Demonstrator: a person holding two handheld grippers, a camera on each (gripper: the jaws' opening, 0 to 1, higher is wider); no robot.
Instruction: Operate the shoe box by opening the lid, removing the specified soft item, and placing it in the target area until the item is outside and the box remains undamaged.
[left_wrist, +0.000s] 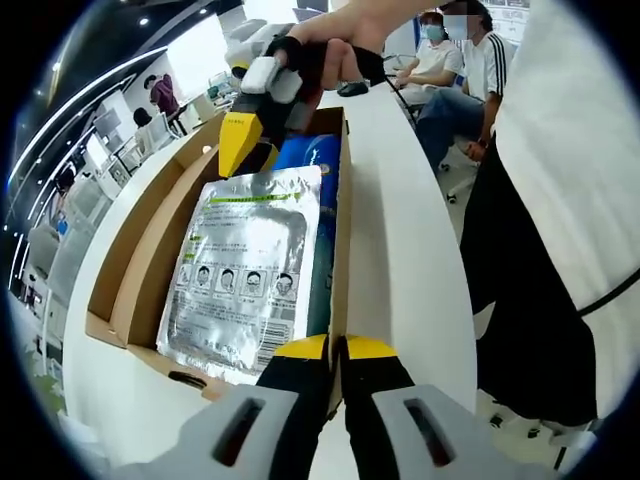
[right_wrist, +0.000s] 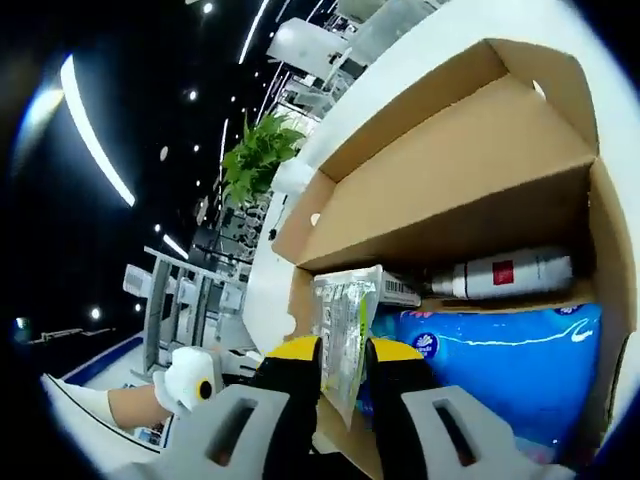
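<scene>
An open cardboard shoe box (left_wrist: 150, 230) lies on a white table (left_wrist: 400, 250), its lid folded out to the left. A silver foil pouch (left_wrist: 245, 270) printed with small faces lies slanted in the box over a blue soft pack (left_wrist: 310, 155). My right gripper (left_wrist: 240, 150), held by a hand, grips the pouch's far edge. In the right gripper view, my right gripper (right_wrist: 343, 350) is shut on the pouch (right_wrist: 345, 310), above the blue pack (right_wrist: 500, 350) and a white bottle (right_wrist: 510, 272) inside the box (right_wrist: 470, 150). My left gripper (left_wrist: 337, 350) is shut on the box's near wall.
The person holding the grippers stands close on the table's right side, in dark trousers (left_wrist: 530, 300). Two people sit behind the table's far end (left_wrist: 450, 70). A green plant (right_wrist: 255, 150) and office furniture stand beyond the box.
</scene>
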